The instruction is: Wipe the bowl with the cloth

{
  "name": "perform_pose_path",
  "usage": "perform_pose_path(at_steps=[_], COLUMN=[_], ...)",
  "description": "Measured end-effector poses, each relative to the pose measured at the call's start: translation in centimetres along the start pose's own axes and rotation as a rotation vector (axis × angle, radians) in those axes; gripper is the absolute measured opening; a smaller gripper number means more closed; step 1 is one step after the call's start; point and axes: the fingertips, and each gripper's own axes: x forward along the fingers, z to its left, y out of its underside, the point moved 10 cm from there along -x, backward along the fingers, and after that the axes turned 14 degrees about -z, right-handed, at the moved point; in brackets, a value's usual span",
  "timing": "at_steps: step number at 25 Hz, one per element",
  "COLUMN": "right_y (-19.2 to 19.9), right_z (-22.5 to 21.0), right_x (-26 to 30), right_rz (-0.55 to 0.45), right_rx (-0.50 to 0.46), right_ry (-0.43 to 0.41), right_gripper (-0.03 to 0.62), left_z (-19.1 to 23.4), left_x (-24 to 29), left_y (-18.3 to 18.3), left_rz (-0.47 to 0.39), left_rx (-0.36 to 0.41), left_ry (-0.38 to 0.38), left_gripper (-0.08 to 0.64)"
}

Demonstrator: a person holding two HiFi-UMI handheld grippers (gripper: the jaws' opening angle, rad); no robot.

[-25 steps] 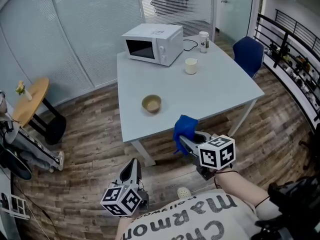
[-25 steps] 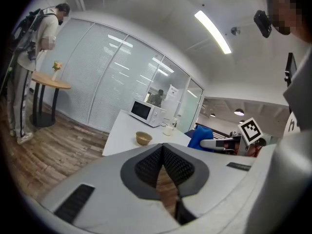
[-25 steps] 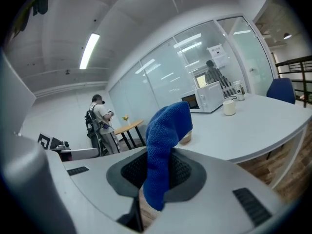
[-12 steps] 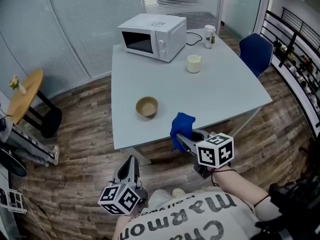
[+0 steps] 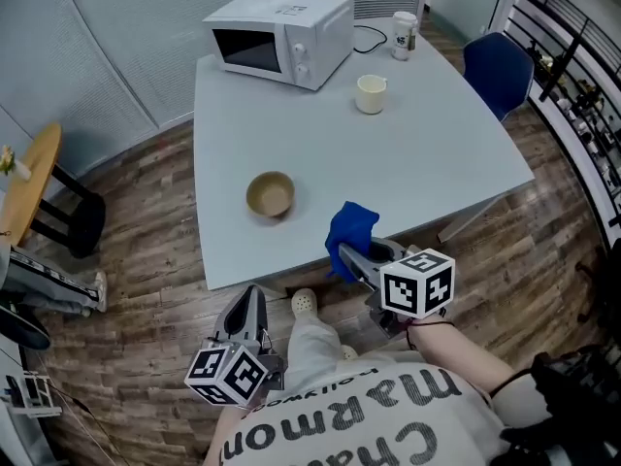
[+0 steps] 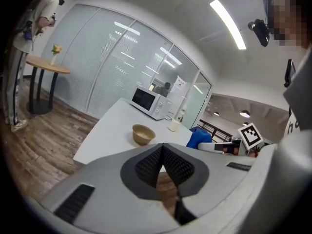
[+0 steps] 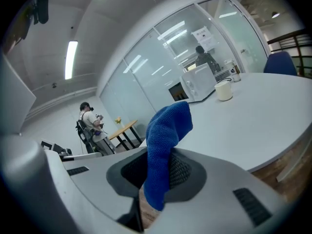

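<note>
A small tan bowl stands upright on the white table, near its front left corner; the left gripper view shows the bowl ahead. My right gripper is shut on a blue cloth at the table's front edge, right of the bowl. In the right gripper view the cloth sticks up from between the jaws. My left gripper is shut with nothing in it, off the table, below its front edge over the floor.
A white microwave stands at the table's far left, a cream cup beside it and a paper cup behind. A blue chair is at the right. A round wooden side table stands at the left. A person stands far off.
The table and bowl have come nearer in the head view. Both grippers have advanced toward the table's front edge, the right one still holding the cloth.
</note>
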Motion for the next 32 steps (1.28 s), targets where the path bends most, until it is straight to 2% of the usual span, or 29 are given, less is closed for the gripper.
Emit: perform_pose_path(at_steps=[3, 8, 13, 18, 22, 28, 29, 31, 32], right_y=[-0.9, -2.1, -3.7, -4.8, -5.5, -6.0, -6.1, -6.2, -6.2], right_z=[-1.1, -2.8, -3.8, -4.9, -6.1, -7.7, -8.0, -8.7, -9.0], right_x=[1.5, 5.1, 10.1, 14.0, 16.0, 18.1, 18.5, 19.2, 19.4], right_rz=[-0.017, -0.011, 0.012, 0.037, 0.048, 0.059, 0.059, 0.058, 0.057], right_rx=[0.006, 0.029, 0.026, 0.039, 0.057, 0.081, 0.085, 0.092, 0.094], right_ry=[0.013, 0.044, 0.074, 0.115, 0.157, 0.195, 0.2, 0.205, 0.207], right_gripper=[0.064, 0.064, 0.064, 0.064, 0.064, 0.064, 0.064, 0.064, 0.064], left_z=[0.9, 3.2, 6.5, 9.5, 11.6, 14.0, 14.3, 14.7, 14.8], left_x=[2.5, 6.9, 11.8, 16.2, 19.1, 22.3, 22.9, 24.0, 24.4], left_y=[-0.1, -1.0, -2.7, -3.4, -3.2, -3.0, -2.9, -2.4, -2.2], left_rz=[0.03, 0.076, 0.116, 0.209, 0.272, 0.287, 0.295, 0.321, 0.34], left_rx=[0.023, -0.023, -0.022, -0.004, -0.04, -0.112, -0.121, -0.132, -0.13], left_ry=[0.026, 0.065, 0.074, 0.079, 0.063, 0.044, 0.052, 0.067, 0.071], left_gripper=[-0.011, -0.011, -0.012, 0.002, 0.025, 0.028, 0.034, 0.127, 0.133])
